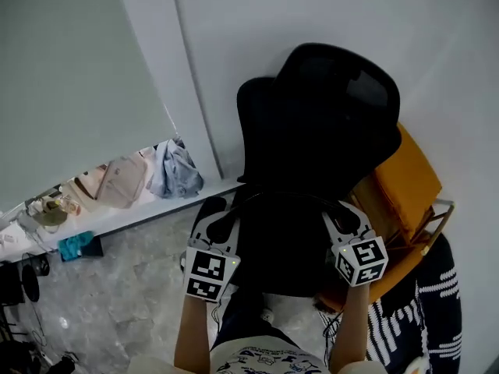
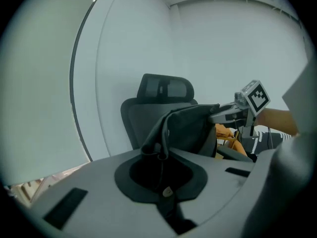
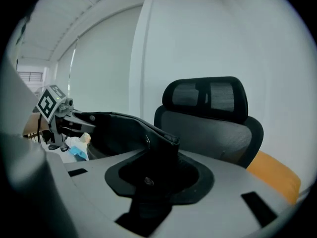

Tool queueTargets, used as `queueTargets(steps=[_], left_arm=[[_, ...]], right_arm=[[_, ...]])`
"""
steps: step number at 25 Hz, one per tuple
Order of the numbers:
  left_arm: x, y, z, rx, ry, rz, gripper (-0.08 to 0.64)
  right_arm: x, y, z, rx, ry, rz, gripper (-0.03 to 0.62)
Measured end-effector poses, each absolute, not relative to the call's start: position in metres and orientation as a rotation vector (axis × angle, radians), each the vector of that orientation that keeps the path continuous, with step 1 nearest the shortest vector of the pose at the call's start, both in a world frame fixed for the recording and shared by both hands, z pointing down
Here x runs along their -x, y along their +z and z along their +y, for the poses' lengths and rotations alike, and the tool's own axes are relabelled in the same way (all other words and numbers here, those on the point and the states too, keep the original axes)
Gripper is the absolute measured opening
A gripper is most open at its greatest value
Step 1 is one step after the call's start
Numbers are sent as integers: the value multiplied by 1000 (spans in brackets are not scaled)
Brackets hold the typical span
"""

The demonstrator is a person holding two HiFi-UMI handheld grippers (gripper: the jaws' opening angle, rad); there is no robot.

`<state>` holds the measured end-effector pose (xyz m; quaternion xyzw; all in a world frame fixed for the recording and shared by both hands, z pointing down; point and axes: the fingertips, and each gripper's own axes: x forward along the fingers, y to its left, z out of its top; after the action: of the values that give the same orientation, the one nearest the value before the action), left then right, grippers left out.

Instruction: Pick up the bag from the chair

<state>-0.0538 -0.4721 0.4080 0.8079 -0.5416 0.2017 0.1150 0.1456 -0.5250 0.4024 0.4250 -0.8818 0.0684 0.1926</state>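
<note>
A black bag (image 1: 282,240) hangs stretched between my two grippers in front of a black office chair (image 1: 327,115). My left gripper (image 1: 217,218) is shut on the bag's left top edge (image 2: 158,145), whose dark fabric fills the jaws. My right gripper (image 1: 345,223) is shut on the bag's right top edge (image 3: 158,145). Each gripper view shows the other gripper across the bag: the right gripper (image 2: 233,114), the left gripper (image 3: 74,120). The chair's headrest (image 2: 166,88) and back (image 3: 213,128) rise behind the bag. The chair seat is hidden under the bag.
A white wall stands behind the chair. An orange chair (image 1: 405,185) with a metal frame sits to the right. A striped black and white cloth (image 1: 425,310) lies at lower right. Bags and clothes (image 1: 148,178) lie along the wall at left, on a grey floor (image 1: 117,302).
</note>
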Motion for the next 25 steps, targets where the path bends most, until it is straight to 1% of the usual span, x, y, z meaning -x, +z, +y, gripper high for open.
queueTargets(steps=[10,19,25], left_arm=[[58,321,-426,-2444,611,-1673,20],[62,273,-386,-2464,530,-1726,21],[57,251,-358,-2475,538,-1759,21]], right_arm=[[-144,323,-469,-1249,143,-2564,135],[-142,268,-427,-1267,54,-2619,135],[-146,248,-400,-1286,29,-2650,135]])
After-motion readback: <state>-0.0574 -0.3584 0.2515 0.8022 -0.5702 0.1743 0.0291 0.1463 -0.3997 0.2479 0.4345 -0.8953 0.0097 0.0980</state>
